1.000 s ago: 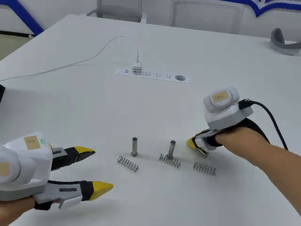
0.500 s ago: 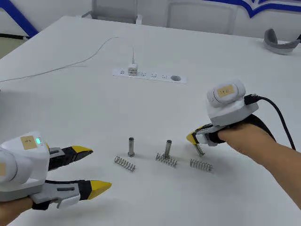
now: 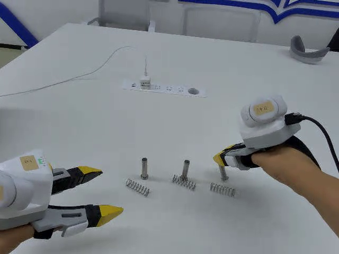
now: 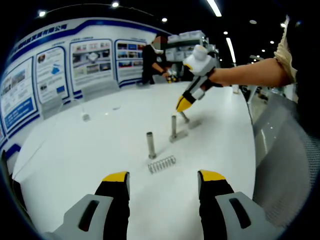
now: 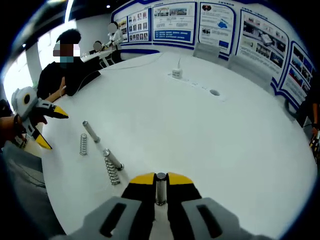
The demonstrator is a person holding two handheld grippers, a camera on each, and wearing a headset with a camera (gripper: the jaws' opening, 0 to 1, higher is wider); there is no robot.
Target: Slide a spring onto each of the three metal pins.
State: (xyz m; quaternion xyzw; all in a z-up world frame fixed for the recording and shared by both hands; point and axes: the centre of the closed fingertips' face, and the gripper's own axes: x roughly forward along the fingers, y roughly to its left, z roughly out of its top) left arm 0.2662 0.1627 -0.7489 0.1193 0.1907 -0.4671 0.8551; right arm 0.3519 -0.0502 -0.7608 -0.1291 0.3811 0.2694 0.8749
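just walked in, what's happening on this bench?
A person works a gripper in each hand at a white table. The right gripper is shut on the right pin, which is upright. The left gripper hangs open to the left, holding nothing. The middle pin and left pin stand free. The left spring, middle spring and right spring lie flat on the table; none is on a pin yet.

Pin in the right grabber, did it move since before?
Yes. The pin, held in the right gripper, was slanted; now it stands nearly upright, just behind the right-hand spring, which lies where it did.
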